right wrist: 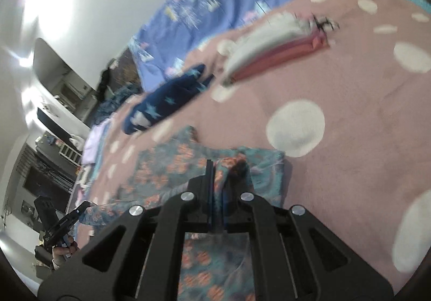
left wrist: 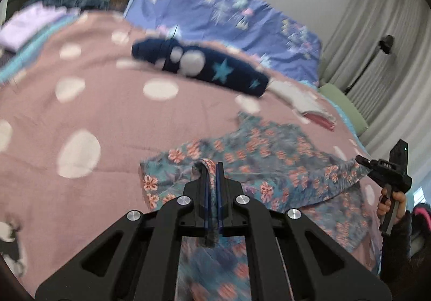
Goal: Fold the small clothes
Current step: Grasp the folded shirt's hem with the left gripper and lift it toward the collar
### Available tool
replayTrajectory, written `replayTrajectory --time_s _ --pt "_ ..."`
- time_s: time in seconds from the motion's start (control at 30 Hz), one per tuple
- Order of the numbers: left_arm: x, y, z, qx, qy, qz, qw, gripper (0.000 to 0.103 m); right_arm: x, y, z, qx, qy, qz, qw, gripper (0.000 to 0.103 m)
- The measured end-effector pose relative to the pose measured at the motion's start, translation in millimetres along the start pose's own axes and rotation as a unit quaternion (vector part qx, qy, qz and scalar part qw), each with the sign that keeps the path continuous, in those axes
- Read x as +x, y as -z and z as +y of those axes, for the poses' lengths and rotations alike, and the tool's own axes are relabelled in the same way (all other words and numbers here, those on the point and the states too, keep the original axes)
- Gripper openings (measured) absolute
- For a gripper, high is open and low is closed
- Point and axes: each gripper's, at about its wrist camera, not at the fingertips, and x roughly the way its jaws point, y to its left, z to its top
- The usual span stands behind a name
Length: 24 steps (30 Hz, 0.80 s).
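Observation:
A teal garment with orange flowers [left wrist: 258, 166] lies spread on the pink polka-dot blanket [left wrist: 107, 117]. My left gripper [left wrist: 212, 167] is shut on one edge of it, with cloth bunched between the pads. My right gripper [right wrist: 216, 166] is shut on another edge of the same floral garment [right wrist: 172, 169]. In the left wrist view the right gripper [left wrist: 362, 159] shows at the far right, held by a hand [left wrist: 390, 204] and pinching a corner. In the right wrist view the left gripper [right wrist: 83, 205] shows at the lower left. Both views are motion-blurred.
A navy garment with teal stars [left wrist: 204, 66] lies further back on the blanket. A folded white and pink pile [left wrist: 309, 104] sits to its right. A lilac folded piece [left wrist: 29, 26] lies at the far left. A blue patterned sheet [left wrist: 229, 15] covers the back of the bed.

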Motion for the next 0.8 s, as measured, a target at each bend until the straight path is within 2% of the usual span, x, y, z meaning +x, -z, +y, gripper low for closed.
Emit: replayTrajectory --time_s 0.1,0.17,0.23,0.33,0.47,0.5,0.57,0.63,0.7,0.8 --pt "29 8 20 -0.029 0.000 0.028 0.9992 0.004 20 3 -11 0.000 0.015 0.015 1.000 0.007" --pt "32 11 27 -0.042 0.009 0.034 0.9985 0.005 24 6 -16 0.001 0.011 0.024 1.000 0.008" --pt "26 13 27 -0.041 0.018 0.032 0.9985 0.005 21 8 -17 -0.002 0.007 0.026 1.000 0.010" --pt "11 14 20 -0.029 0.037 0.027 0.9985 0.009 11 10 -10 -0.026 0.008 0.031 0.999 0.021" --pt "-4 21 7 -0.016 0.083 0.038 0.9958 0.012 -4 18 5 -0.078 0.021 0.032 0.996 0.023" --pt "-3 24 5 -0.013 0.082 0.048 0.9954 0.012 -6 21 7 -0.086 0.026 0.035 0.995 0.022" --pt "6 30 4 -0.010 0.063 0.073 0.9953 0.012 -4 25 9 -0.094 0.025 0.046 0.994 0.007" --pt "14 32 7 -0.018 0.054 0.082 0.9950 0.012 1 25 8 -0.091 0.030 0.049 0.994 0.005" --pt "17 30 10 -0.029 0.056 0.080 0.9948 0.005 3 23 6 -0.076 0.023 0.045 0.996 0.004" --pt "13 17 6 -0.029 0.062 0.054 0.9962 0.004 1 11 8 -0.058 0.001 0.027 0.998 0.004"
